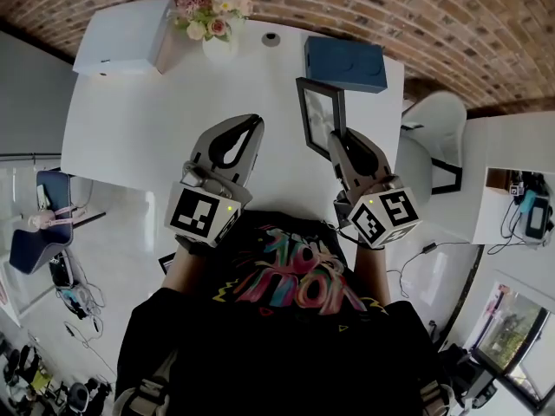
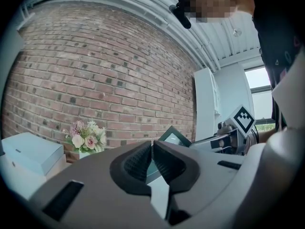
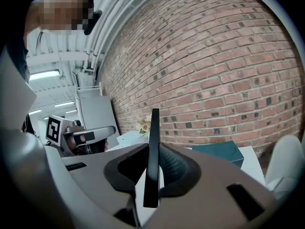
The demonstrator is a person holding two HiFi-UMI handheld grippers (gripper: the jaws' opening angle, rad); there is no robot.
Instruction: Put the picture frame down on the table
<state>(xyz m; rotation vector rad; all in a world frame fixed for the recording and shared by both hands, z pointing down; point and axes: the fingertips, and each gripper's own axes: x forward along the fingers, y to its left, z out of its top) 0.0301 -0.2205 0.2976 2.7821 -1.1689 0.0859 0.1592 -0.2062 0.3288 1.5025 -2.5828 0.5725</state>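
The picture frame point(image 1: 321, 115) is a thin black rectangle around a pale, glassy pane. It stands upright on edge, right of centre in the head view, over the white table point(image 1: 130, 137). Its near edge is clamped between the jaws of the right gripper point(image 1: 340, 146). In the right gripper view, the frame point(image 3: 153, 128) shows edge-on as a dark vertical strip at centre.

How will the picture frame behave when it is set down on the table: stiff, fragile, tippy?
Probably stiff: the picture frame stands straight though the right gripper pinches only one edge. Thin and upright, it would likely tip on the table unless laid flat. Its glazed-looking front suggests fragility.
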